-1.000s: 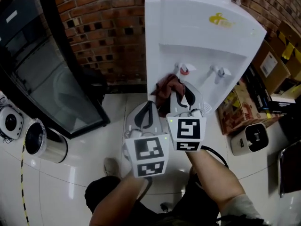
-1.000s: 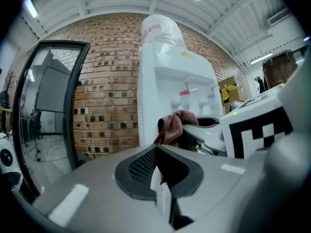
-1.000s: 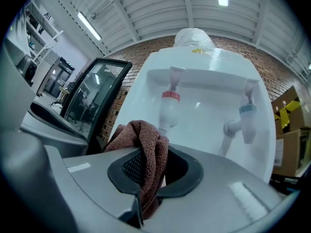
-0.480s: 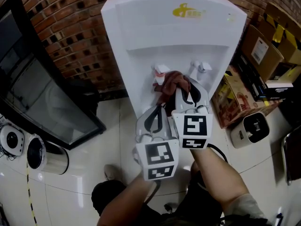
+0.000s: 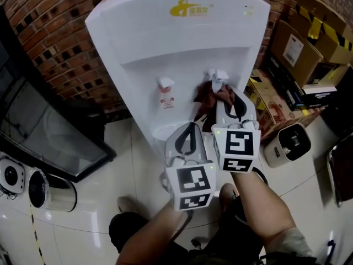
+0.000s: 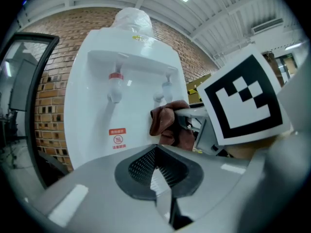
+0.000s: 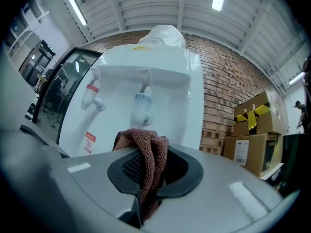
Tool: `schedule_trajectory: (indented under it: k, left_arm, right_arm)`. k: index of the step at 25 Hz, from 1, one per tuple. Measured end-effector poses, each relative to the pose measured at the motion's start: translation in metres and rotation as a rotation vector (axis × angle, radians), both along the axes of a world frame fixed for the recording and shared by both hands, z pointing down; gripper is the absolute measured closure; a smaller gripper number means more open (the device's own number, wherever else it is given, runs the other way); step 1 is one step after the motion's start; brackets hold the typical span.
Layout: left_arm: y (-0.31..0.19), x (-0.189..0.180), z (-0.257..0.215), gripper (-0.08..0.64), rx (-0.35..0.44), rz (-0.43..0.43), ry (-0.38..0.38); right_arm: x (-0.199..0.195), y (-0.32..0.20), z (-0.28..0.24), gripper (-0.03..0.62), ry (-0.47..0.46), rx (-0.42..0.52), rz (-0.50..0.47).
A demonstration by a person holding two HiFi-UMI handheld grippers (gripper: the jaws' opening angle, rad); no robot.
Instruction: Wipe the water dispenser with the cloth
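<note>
Jaws of our right gripper (image 5: 223, 94) clamp a rust-brown terry cloth (image 7: 147, 155) under the tap (image 7: 142, 106) of the white plastic water dispenser (image 5: 165, 48); left gripper (image 5: 190, 129) jaws closed, empty

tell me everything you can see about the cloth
The cloth is a reddish-brown terry rag, soft and looped in texture, bunched into thick folds. The right tongs are closed on its middle, so a rumpled wad stands out beyond them. It is held up at the front of the white water dispenser, just under the right tap, and seems to press against the panel there. Nothing else touches it.
</note>
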State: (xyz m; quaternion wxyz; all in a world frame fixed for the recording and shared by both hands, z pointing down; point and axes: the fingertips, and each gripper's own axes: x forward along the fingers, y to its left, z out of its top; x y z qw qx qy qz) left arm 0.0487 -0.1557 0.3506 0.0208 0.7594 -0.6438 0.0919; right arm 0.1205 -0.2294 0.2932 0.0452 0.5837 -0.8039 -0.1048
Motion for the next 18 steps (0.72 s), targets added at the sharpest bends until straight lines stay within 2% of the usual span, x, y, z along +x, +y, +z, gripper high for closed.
schedule_trajectory:
  k: [10,15,18]
  left_arm:
    - [-0.003,0.029,-0.008,0.56,0.023,0.043,0.047]
    - [-0.001,0.053,-0.005,0.56,0.013,0.076,0.085]
    - [-0.001,0.065,-0.003,0.56,0.008,0.091,0.099]
  right_arm:
    - [0.043,0.013,-0.01,0.538,0.037,0.032,0.057]
    - [0.071,0.009,0.001,0.538,0.046,-0.008,0.11]
    - [0.075,0.002,0.016,0.538,0.081,-0.039,0.108]
